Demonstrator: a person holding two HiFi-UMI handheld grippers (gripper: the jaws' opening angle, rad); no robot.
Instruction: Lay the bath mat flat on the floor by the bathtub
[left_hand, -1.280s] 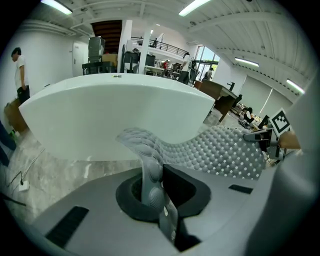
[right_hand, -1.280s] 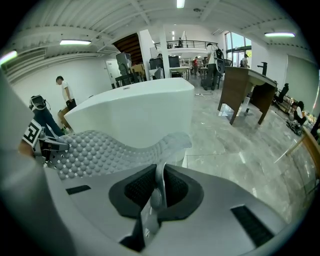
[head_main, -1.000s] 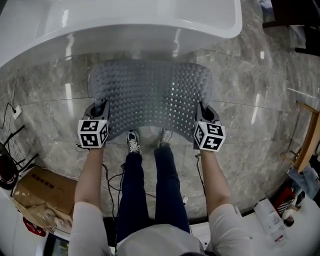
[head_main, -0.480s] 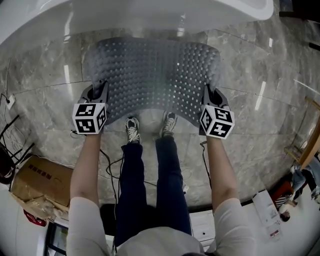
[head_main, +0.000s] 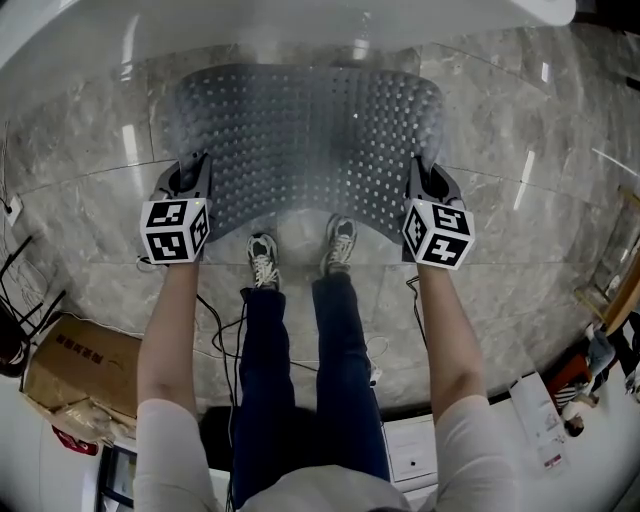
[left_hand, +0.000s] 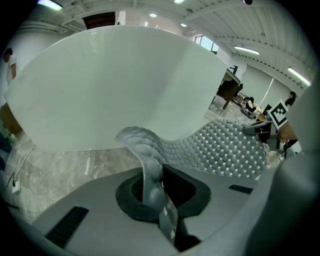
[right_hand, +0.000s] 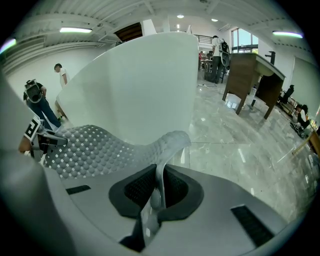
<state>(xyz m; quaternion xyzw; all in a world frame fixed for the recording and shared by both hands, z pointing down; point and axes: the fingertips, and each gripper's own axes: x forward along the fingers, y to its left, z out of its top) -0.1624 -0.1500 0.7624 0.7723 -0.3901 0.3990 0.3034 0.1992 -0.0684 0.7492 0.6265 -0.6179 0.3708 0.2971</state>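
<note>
A grey, translucent, bumpy bath mat (head_main: 305, 145) hangs spread out over the marble floor in front of the white bathtub (head_main: 250, 25). My left gripper (head_main: 190, 180) is shut on the mat's near left edge, and my right gripper (head_main: 425, 185) is shut on its near right edge. In the left gripper view the mat's edge (left_hand: 150, 170) stands pinched between the jaws, with the tub wall (left_hand: 115, 85) close behind. The right gripper view shows the mat's edge (right_hand: 159, 170) clamped the same way, the mat (right_hand: 90, 147) sagging away to the left.
The person's two feet (head_main: 300, 255) stand under the mat's near edge. A cardboard box (head_main: 75, 375) and cables (head_main: 25, 270) lie at the lower left. A wooden frame (head_main: 620, 270) stands at the right edge. A dark wooden desk (right_hand: 252, 75) shows in the right gripper view.
The mat and both grippers have shifted forward toward the bathtub and spread a little wider apart. Both grips on the mat are unchanged.
</note>
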